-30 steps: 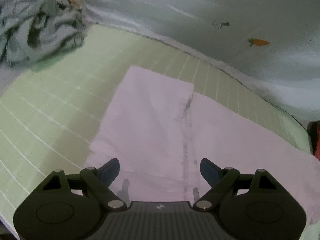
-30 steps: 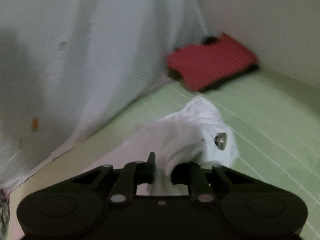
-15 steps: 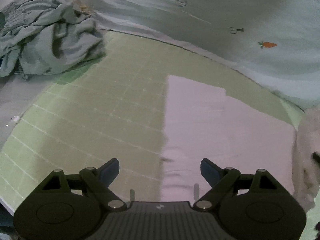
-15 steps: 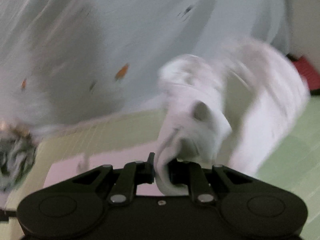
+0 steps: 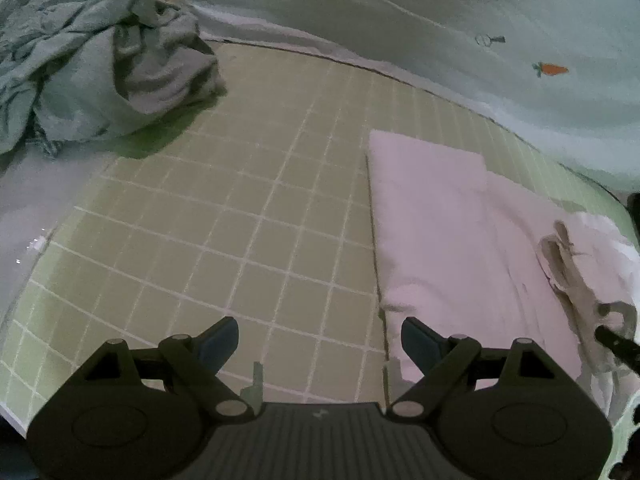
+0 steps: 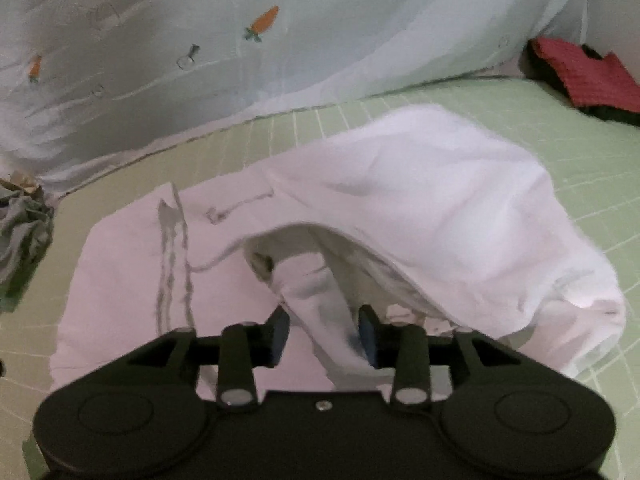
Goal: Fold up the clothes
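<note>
1. In the left wrist view, the left tool (image 5: 320,340) hung with its blue-padded fingers (image 5: 218,340) spread wide apart and nothing between them, above the pale green, white-gridded mat (image 5: 256,240).
2. Its right finger sat just over the near left edge of the white cloth garment (image 5: 440,232), which lay flat on the mat in that view, folded into a long strip running away from the camera.
3. In the right wrist view, the right tool (image 6: 322,334) had its fingers partly closed, with a hanging fold of the same white garment (image 6: 400,184) between the blue pads (image 6: 280,332); the fold touched the right pad, but the frame is blurred, so I cannot tell whether the pads truly pinched it.
4. Beyond that tool, the right part of the garment arched up in a raised hump over the flat part, with a thin grey drawstring trailing across the flat left portion.
5. The tip of the right tool (image 5: 612,344) appeared at the right edge of the left wrist view, in among the bunched white cloth.
6. Farther off to the left, a crumpled grey-green heap of clothes (image 5: 92,56) rested on the far edge of the mat, well apart from the white garment.
7. At the back, a pale blue sheet printed with small orange carrots (image 6: 200,52) rose behind the mat.
8. In the far right corner lay a red ribbed knit cloth (image 6: 584,76), resting on the mat.
</note>
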A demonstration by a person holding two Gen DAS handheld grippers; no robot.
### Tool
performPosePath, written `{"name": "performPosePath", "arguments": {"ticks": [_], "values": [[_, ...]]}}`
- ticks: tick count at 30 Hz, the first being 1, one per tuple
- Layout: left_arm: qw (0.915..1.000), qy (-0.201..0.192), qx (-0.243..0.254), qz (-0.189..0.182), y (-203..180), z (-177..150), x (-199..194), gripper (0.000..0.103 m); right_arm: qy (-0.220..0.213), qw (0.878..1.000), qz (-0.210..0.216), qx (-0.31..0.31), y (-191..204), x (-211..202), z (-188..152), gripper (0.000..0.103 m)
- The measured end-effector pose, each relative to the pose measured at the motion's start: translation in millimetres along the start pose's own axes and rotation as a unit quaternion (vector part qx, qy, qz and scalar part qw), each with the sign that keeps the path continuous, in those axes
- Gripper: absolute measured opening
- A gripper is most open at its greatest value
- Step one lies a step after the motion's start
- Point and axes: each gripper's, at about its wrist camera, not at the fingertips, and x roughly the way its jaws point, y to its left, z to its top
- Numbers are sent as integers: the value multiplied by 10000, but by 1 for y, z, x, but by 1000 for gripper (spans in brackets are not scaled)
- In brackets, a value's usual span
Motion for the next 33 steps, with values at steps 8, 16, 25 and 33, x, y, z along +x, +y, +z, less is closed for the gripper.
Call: {"name": "performPosePath", "arguments": {"ticks": [8, 16, 25, 33], "values": [[9997, 178, 45, -132, -13, 2, 15, 89, -1117, 9929, -223, -337, 4, -41, 28, 55], [9990, 398, 110, -198, -28, 5, 34, 89, 336, 9903, -968, -939, -10, 39, 0, 78], [9972, 707, 142, -219, -41, 8, 64, 89, 235, 9919, -975, -775, -14, 14, 11, 88], [9967, 679, 240, -364, -48, 11, 75, 92, -83, 9920, -1187, -419, -31, -13, 13, 97]]}}
